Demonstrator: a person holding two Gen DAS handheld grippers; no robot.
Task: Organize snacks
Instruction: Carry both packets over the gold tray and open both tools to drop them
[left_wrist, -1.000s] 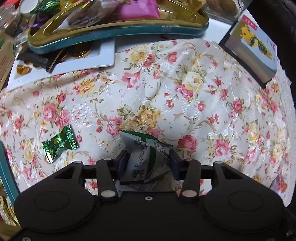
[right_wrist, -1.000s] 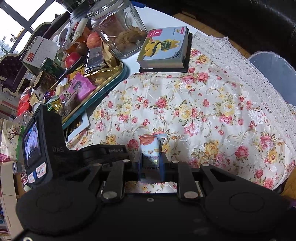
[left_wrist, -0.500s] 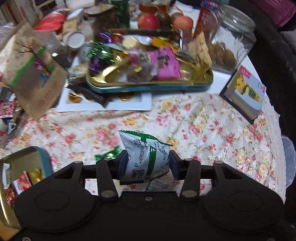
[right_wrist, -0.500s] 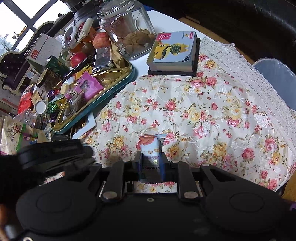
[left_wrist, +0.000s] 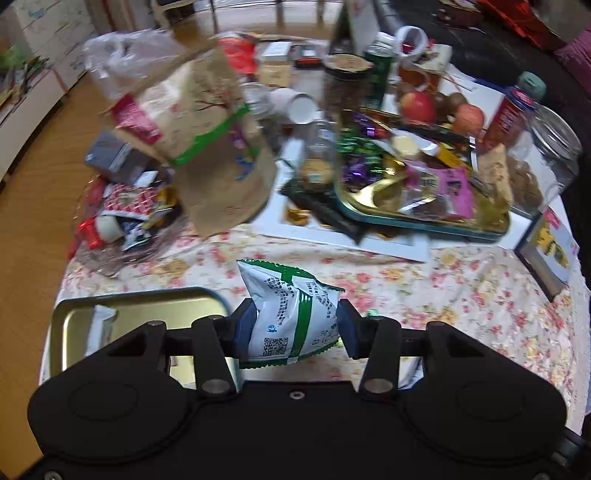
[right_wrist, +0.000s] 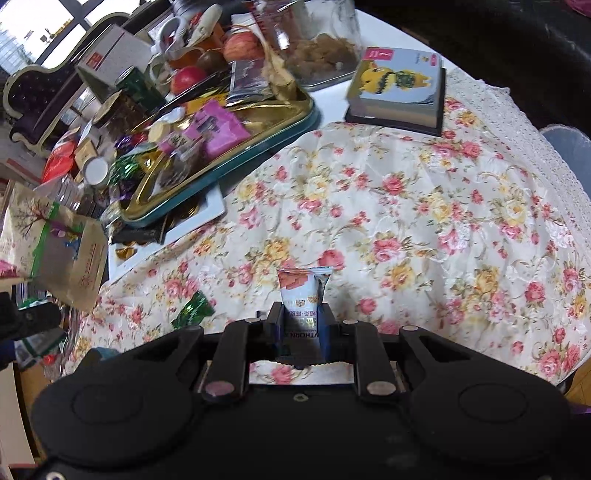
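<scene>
Left gripper (left_wrist: 293, 325) clamps a white-and-green crinkled foil snack packet (left_wrist: 291, 314) above the floral tablecloth (left_wrist: 461, 295), right of the gold metal tin (left_wrist: 136, 301). Right gripper (right_wrist: 300, 328) pinches a small white-and-orange sachet (right_wrist: 303, 288). Both are judged light, soft and slippery; grip mid-body.

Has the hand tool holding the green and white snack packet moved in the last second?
Yes. The left gripper with its packet has lifted and swung left: the floral cloth sits farther below, and a gold tin is now beside it.
</scene>
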